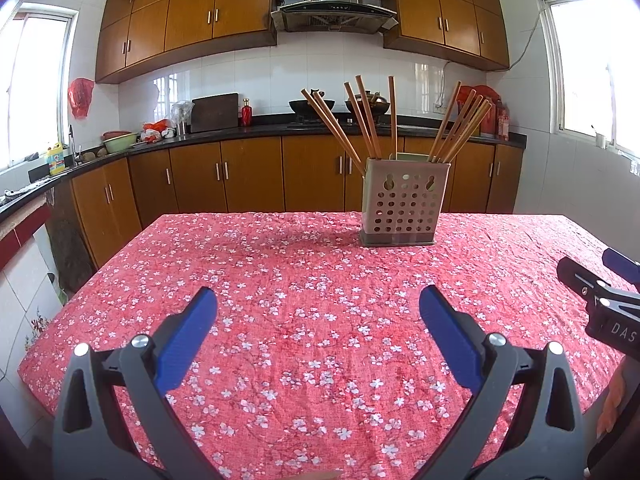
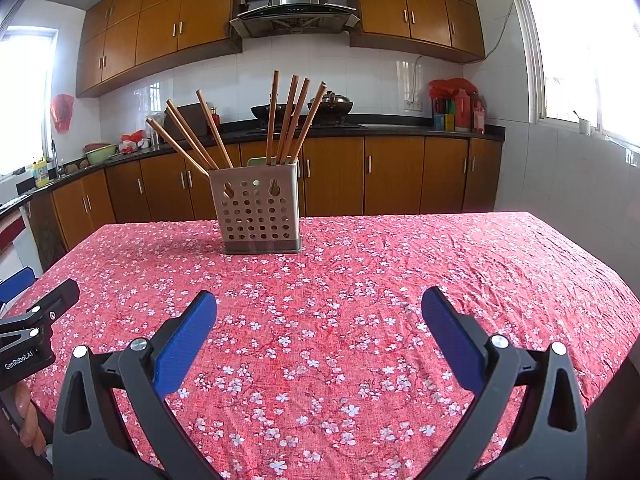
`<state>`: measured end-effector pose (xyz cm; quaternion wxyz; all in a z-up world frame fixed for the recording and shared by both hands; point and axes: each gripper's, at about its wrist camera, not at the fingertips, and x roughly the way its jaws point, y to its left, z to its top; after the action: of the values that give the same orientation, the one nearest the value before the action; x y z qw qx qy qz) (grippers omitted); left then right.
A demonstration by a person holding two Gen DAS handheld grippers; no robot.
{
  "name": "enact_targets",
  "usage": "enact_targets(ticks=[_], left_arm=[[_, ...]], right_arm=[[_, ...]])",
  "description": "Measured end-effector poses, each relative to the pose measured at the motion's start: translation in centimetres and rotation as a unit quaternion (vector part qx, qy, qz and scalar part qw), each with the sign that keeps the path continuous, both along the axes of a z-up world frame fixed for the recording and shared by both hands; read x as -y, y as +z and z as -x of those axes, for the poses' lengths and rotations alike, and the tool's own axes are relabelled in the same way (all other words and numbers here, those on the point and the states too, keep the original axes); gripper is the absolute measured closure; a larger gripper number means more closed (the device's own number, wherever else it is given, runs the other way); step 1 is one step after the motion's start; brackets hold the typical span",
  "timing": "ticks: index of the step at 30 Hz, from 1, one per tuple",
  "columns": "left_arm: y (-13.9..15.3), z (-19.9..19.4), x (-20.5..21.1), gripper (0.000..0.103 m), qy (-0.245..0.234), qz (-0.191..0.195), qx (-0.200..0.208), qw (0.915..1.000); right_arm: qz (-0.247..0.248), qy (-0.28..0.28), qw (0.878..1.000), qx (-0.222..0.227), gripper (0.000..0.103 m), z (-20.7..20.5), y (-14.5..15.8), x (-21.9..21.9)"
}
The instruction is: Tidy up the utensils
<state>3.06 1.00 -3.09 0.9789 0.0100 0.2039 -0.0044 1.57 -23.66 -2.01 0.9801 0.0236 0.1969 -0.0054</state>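
A grey perforated utensil holder (image 1: 404, 202) stands upright near the far edge of the table and also shows in the right wrist view (image 2: 260, 210). Several wooden chopsticks (image 1: 368, 120) stand in it, fanned out in groups, also seen from the right (image 2: 288, 116). My left gripper (image 1: 318, 308) is open and empty above the red floral tablecloth (image 1: 304, 280), well short of the holder. My right gripper (image 2: 319, 312) is open and empty too, right of the left one, at a similar distance from the holder.
The table's left edge (image 1: 80, 292) drops to a tiled floor. Wooden cabinets and a dark counter (image 1: 240, 136) with woks and bottles run along the far wall. The right gripper's body (image 1: 600, 300) shows at the left view's right edge.
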Motion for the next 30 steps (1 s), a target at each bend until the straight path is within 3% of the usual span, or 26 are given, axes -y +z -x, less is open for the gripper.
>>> enact_targets(ticks=[30], left_arm=[[-0.13,-0.27,-0.06,0.004,0.002,0.001,-0.004,1.0000]], right_arm=[[-0.004,0.000,1.000,-0.003,0.002,-0.13,-0.18,0.01]])
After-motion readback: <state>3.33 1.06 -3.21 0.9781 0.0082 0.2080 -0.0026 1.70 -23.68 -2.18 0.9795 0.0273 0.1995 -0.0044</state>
